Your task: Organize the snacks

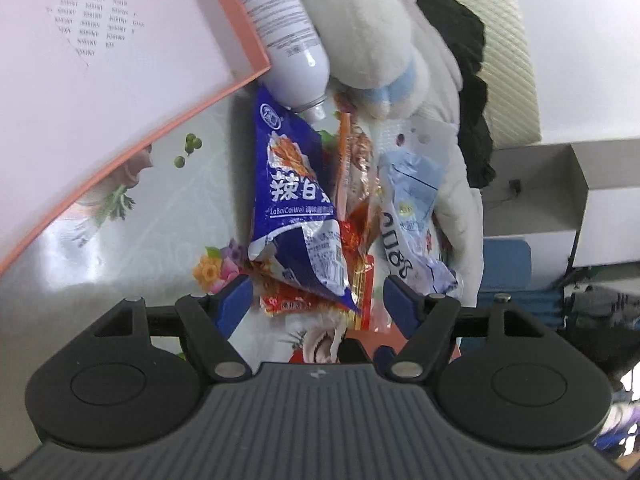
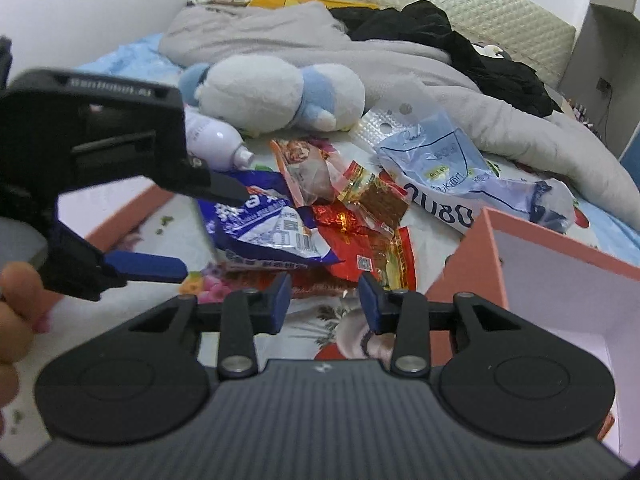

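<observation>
A pile of snack packets lies on a flowered bed sheet. A dark blue packet (image 1: 296,200) lies on top of red packets (image 1: 360,280), with a pale blue bag (image 1: 416,216) to its right. My left gripper (image 1: 318,292) is open, its fingers on either side of the blue packet's lower corner. In the right wrist view the blue packet (image 2: 264,228), the red packets (image 2: 360,248) and the pale blue bag (image 2: 448,176) lie ahead. My right gripper (image 2: 324,298) is open and empty just short of the red packets. The left gripper (image 2: 192,232) shows at the left, open over the blue packet.
A pink-rimmed white box lid (image 1: 100,92) lies at the left. Another pink box (image 2: 560,296) stands at the right. A white bottle (image 1: 280,32) and a white-and-blue plush toy (image 1: 368,28) lie behind the snacks. Grey bedding (image 2: 440,80) and black clothes (image 2: 460,40) lie beyond.
</observation>
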{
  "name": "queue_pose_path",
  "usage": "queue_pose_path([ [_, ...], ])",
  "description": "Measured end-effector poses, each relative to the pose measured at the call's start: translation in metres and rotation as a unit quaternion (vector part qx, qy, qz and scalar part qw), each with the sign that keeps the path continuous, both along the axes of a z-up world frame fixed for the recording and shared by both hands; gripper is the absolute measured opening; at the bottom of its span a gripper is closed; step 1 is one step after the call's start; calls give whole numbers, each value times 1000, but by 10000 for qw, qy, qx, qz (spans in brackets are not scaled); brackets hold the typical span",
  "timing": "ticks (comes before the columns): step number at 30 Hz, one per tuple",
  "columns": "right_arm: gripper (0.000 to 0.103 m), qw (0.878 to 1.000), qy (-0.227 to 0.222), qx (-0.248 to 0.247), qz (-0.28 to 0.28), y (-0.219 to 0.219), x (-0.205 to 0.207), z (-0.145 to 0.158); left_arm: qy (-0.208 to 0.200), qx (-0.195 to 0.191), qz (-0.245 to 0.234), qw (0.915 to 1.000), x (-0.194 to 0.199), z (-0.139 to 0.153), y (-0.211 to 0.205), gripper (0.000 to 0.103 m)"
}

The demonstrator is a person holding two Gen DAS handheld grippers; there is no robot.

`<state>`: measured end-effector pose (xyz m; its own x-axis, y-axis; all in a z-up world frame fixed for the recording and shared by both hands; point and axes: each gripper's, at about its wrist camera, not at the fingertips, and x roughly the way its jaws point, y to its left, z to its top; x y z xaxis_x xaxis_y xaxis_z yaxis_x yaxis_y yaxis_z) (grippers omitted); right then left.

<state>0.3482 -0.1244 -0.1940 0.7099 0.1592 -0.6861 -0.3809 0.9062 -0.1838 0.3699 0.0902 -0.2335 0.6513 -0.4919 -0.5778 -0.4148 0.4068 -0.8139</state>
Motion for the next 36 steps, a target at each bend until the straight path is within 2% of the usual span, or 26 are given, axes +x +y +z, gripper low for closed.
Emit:
queue_pose_path([
  [2,36,9998,18,-192,58,5,7,-7,121,-19,43,9999,7,-5,-1,75],
  [10,35,9981,66,-589,181,17,25,-27,431,-68,72,9990,25,-23,-7,61],
  [13,31,9972,39,-724,202,20,28,-32,443,-11,124,9989,31,-24,-9,51],
  [17,31,9962,-50,-817,299,25,29,-33,400,54,138,9991,35,-23,-9,47],
  [20,28,9958,-52,-854,327,29,30,-35,358,103,159,9992,35,-22,-7,38],
  [23,17,9947,-28,-956,367,32,33,-38,330,109,162,9993,35,-23,-5,24],
  [24,9,9946,-13,-961,379,33,34,-38,269,33,149,9995,34,-23,-3,11],
  [25,5,9947,-6,-954,382,32,34,-37,238,15,140,9996,33,-22,-2,11],
  [28,3,9949,-59,-935,385,31,29,-31,128,101,125,9998,31,-14,-1,11],
  [36,3,9973,-50,-645,351,20,-4,-5,15,307,91,9995,2,10,3,9],
])
